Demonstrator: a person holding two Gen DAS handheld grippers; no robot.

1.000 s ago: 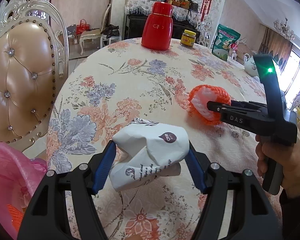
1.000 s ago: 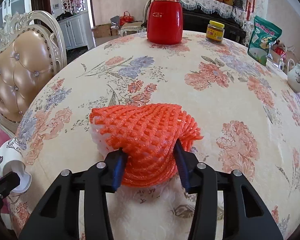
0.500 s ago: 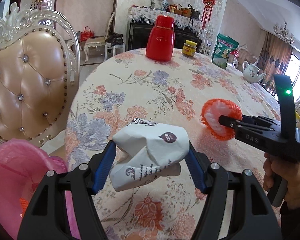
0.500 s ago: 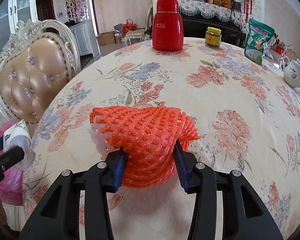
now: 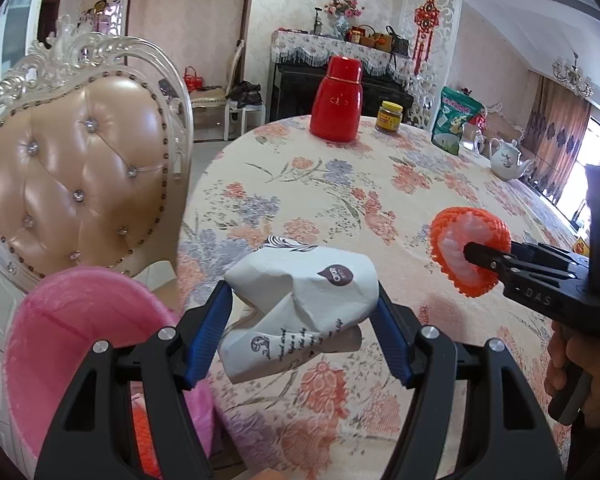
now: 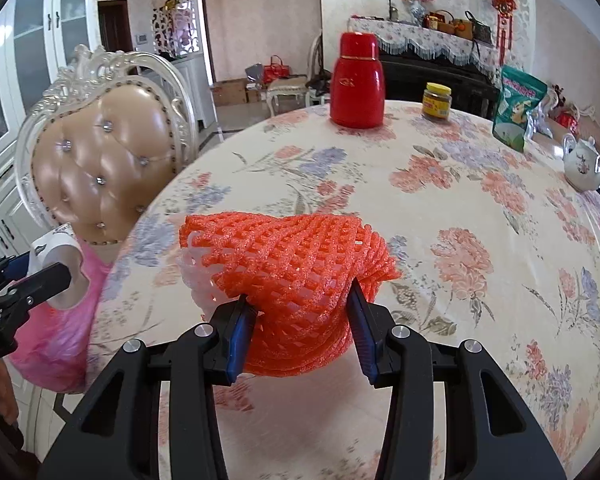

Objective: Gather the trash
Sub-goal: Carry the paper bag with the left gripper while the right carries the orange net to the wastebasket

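A round floral-clothed table [image 6: 480,208] carries a red flask [image 6: 356,80], jar [image 6: 437,102], green bag [image 6: 518,108] and teapot [image 6: 582,164].

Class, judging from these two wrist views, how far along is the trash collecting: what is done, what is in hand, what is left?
Done: something orange already lies in the pink-lined bin. In hand: the left gripper grips a crumpled white paper cup, the right gripper an orange foam fruit net, both off the floral tablecloth. Left: dropping both into the bin.

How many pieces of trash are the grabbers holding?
2. A crumpled paper cup is pinched in the left gripper. An orange foam net is pinched in the right gripper. More trash may lie hidden in the pink bag.
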